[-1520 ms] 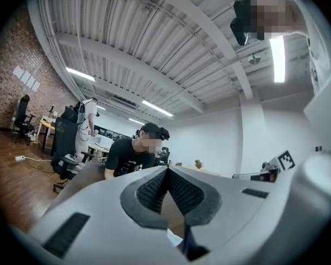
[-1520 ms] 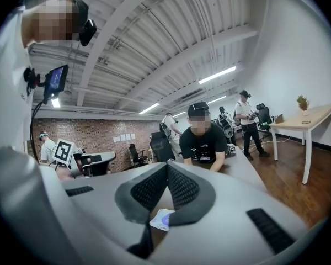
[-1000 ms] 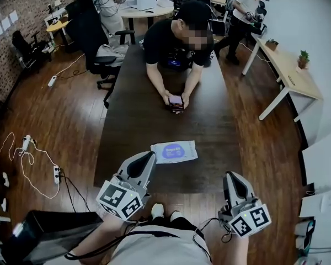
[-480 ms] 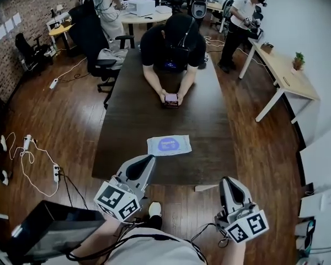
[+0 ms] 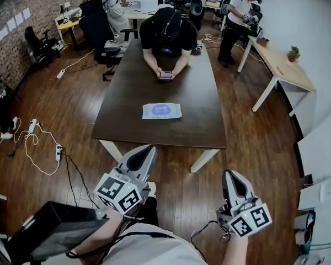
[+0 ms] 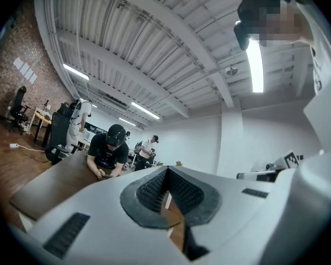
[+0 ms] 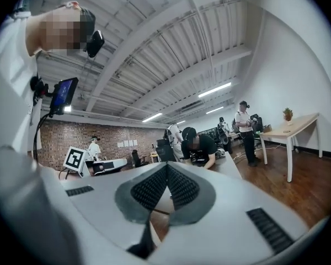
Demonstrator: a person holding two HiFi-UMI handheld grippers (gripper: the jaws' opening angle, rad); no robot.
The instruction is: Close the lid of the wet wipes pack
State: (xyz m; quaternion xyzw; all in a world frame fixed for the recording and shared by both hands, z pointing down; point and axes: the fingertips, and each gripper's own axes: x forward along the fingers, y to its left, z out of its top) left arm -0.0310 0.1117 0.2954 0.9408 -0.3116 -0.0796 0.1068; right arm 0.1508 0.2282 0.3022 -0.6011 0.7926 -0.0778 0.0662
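Lying beyond left tongs (image 5: 145, 149), right tongs (image 5: 230, 174), wipes pack (image 5: 162, 111)

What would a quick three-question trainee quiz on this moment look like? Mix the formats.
1. True or false: the wet wipes pack lies flat on the dark table.
2. Pick one. The left tongs and right tongs are: A) pressing on the pack; B) on the near side of the table, well short of the pack; C) at the table's far end.
3. Fill in: the jaws of both tongs are ____, with nothing between them.

Key: 1 true; 2 B; 3 shut.
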